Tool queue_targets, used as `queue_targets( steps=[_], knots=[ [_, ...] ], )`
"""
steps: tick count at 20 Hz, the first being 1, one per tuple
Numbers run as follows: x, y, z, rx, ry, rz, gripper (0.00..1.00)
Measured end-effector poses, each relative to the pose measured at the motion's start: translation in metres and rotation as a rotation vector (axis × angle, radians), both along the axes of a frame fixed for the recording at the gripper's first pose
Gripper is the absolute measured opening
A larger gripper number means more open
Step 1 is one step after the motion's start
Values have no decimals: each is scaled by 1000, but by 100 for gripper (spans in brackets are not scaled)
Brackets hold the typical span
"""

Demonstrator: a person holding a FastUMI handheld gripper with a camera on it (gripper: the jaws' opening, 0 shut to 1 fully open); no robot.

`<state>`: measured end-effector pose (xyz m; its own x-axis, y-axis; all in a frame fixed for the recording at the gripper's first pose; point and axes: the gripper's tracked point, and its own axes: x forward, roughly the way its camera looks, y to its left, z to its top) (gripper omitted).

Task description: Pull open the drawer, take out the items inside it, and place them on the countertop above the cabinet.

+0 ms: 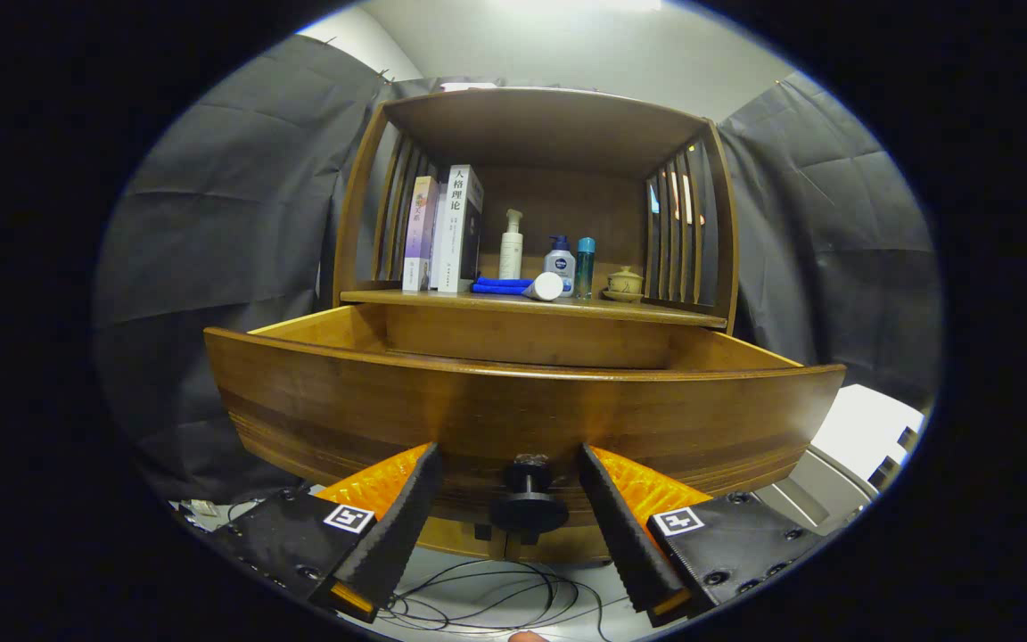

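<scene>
The drawer (522, 401) is seen pulled out from the wooden cabinet (549, 125); its inside is hidden by the front panel. The gripper (509, 464) is held w/ jaws released, spread either side of the dark knob (529, 504), not touching it. On the countertop (656, 310) above, books (447, 227), bottles (558, 259), a blue cloth (500, 285) and a lidded cup (625, 283) are set. Grey cloth walls are hung behind; cables (487, 602) are strewn on a pale floor below.
</scene>
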<state>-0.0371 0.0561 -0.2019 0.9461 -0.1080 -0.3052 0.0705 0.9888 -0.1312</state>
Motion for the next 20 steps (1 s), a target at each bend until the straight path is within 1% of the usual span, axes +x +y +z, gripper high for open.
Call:
queue_targets(
  steps=[4,7,8,11,12,13,14,20],
  knots=[
    [15,-1,1,16,2,-10,98],
    [18,-3,3,24,2,-17,98],
    [31,-4,-2,18,14,-21,97],
    [63,-6,4,0,-10,-21,98],
    [68,-6,-2,9,14,-25,97],
    [73,-6,2,7,-5,-25,97],
    [81,-7,-2,8,12,-26,97],
    [123,-13,-8,6,23,-32,98]
  ],
)
